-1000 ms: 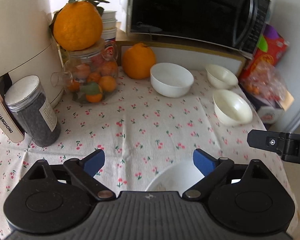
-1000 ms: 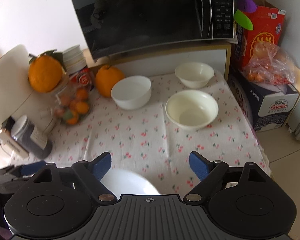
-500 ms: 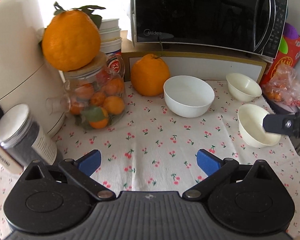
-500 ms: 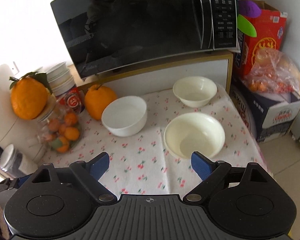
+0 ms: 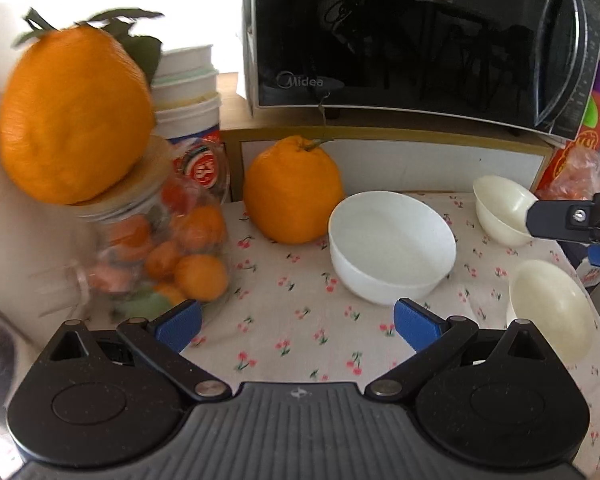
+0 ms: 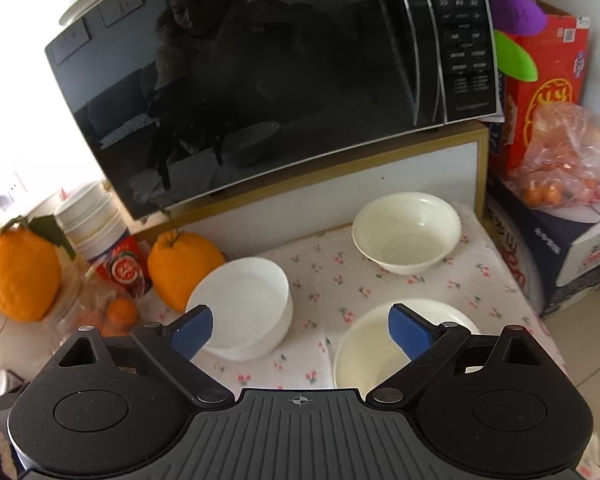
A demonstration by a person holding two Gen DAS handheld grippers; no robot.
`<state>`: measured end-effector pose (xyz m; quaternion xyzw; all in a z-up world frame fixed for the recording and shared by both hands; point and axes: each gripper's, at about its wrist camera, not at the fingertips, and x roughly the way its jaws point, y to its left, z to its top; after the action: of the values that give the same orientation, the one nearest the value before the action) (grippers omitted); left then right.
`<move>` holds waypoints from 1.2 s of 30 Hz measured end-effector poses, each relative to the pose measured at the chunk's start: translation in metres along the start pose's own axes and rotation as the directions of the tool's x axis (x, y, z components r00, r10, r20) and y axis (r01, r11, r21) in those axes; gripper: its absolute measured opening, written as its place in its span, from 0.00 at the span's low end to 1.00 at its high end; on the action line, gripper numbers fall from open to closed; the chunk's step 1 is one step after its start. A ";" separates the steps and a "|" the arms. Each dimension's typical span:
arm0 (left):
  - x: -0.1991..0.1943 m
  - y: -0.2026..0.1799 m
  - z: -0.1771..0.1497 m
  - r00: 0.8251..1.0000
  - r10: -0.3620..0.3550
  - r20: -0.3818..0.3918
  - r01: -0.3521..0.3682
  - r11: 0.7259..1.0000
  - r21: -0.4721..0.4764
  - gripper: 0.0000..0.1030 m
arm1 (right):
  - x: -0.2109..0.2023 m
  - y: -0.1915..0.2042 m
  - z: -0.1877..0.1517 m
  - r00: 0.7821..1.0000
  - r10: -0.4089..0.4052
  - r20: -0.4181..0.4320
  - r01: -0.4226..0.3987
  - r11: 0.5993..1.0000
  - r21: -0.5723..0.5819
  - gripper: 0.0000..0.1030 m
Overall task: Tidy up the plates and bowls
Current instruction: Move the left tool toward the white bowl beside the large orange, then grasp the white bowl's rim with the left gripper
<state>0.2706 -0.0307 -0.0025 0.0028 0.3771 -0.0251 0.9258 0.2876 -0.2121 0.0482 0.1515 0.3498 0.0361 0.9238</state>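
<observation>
- Both grippers moved in closer to the microwave (image 5: 416, 36) since a second ago.
- Left gripper (image 5: 296, 322) spread wide, empty; right gripper (image 6: 300, 328) jaws have just been opening, nothing gripped.
- White bowl (image 5: 392, 246) and both cream bowls (image 6: 406, 232) sit upright below the microwave, mouths up.

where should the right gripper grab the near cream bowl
Take the near cream bowl by its rim, one finger inside and one outside the wall. It sits upright and open-topped, wider than the open right gripper, so pinch the edge from above on the near side.

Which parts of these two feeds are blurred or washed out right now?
Left wrist view: the big orange and glass jar at left are motion-smeared, the top-left blown out white; the white bowl is sharp. Right wrist view: bowls crisp, microwave door mirrors the room.
</observation>
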 end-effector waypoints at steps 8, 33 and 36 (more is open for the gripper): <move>0.039 -0.002 -0.007 0.997 -0.065 -0.036 0.063 0.997 -0.049 0.99 | 0.046 -0.005 0.003 0.998 0.061 -0.021 -0.060 0.997 0.044 0.93; 0.068 -0.024 -0.007 0.964 -0.266 0.019 0.265 0.963 0.052 0.85 | 0.111 0.002 0.003 0.992 0.115 -0.053 -0.113 0.993 0.042 0.85; 0.068 -0.021 -0.007 0.957 -0.291 0.018 0.290 0.956 0.046 0.80 | 0.113 0.002 0.000 0.993 0.104 -0.049 -0.103 0.994 0.027 0.61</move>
<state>0.3131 -0.0546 -0.0546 -0.0332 0.3615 -0.1689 0.9163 0.3729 -0.1907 -0.0228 0.1798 0.3649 0.0834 0.9097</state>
